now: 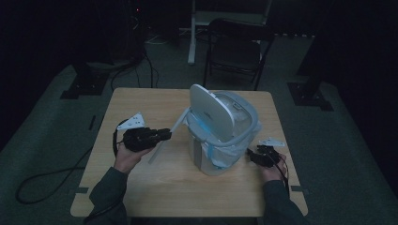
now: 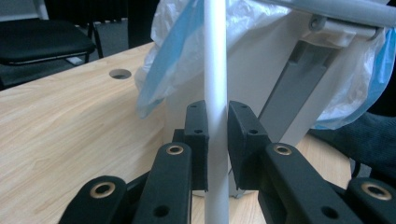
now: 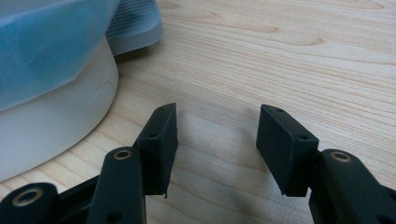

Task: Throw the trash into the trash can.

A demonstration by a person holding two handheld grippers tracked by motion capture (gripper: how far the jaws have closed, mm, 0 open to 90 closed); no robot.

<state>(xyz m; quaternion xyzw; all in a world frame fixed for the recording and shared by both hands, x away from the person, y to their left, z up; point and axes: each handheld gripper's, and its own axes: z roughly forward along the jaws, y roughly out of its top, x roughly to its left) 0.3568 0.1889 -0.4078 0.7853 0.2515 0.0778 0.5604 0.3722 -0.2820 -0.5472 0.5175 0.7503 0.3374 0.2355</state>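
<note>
White rod (image 2: 215, 93), thin, round and plain, clamped between the pads of the left gripper (image 1: 162, 135); in the left gripper view it runs straight up between the two black jaws and past the top of the frame. In the high view the rod slants across the tabletop (image 1: 141, 187) from near the person's left hand (image 1: 126, 157) up to the bin's left rim, left of the table's middle. No brand, label or writing can be read on the rod, the bin or the grippers.

White waste bin (image 1: 206, 161) stands near the middle of the tabletop, a little toward the right edge. Its round lid (image 1: 209, 110) is tipped up on edge over the opening. A clear-and-blue plastic liner bag (image 1: 220, 152) is folded out over the rim and hangs down the sides. In the left gripper view the bag and the bin's hinge bracket (image 2: 299, 88) sit just behind the rod.

Right gripper (image 1: 258, 154) rests low just beside the bin's right side, jaws standing wide apart with bare wood between them.

A cable hole (image 2: 120, 73) shows in the tabletop toward the far edge. A dark folding chair (image 1: 237, 47) stands on the floor beyond the far edge. Room dim.
</note>
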